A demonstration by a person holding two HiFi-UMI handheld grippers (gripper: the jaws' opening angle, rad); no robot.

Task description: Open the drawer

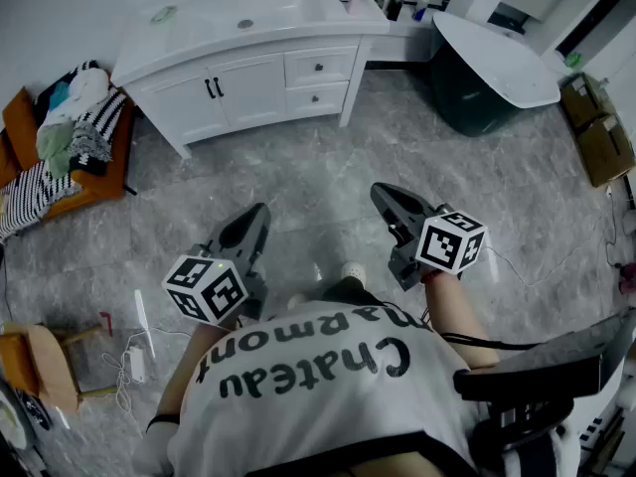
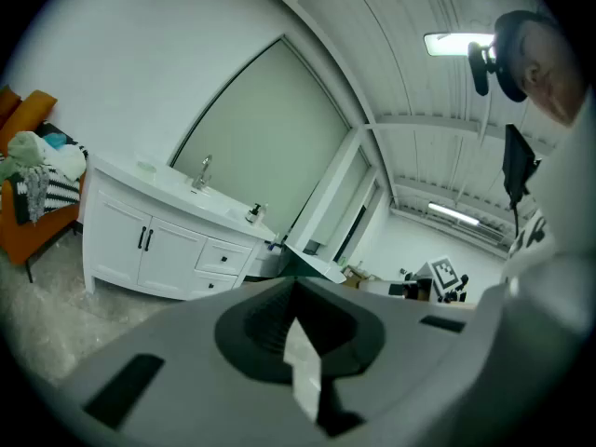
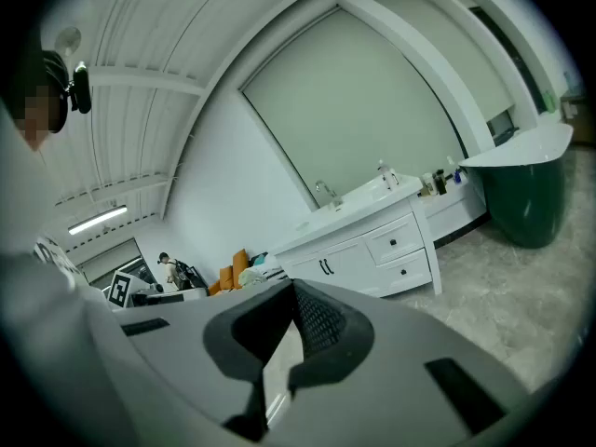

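Far left, an orange chair (image 1: 111, 162) carries piled clothes (image 1: 70, 117). Left gripper (image 1: 256, 217): fingers closed together with nothing between them, held over the floor (image 1: 298, 177), well apart from the vanity (image 1: 229, 78). At the vanity's right end, under the counter (image 1: 199, 28), are 2 stacked drawers, the upper drawer (image 1: 320, 67) over the lower drawer (image 1: 316, 97). Both are white, each has 1 dark knob, and both are shut flush. Right gripper (image 1: 386, 199): fingers likewise closed, empty. Cardboard boxes (image 1: 596, 132) far right, contents not discernible. Only the right gripper view shows a distant person (image 3: 166, 263).
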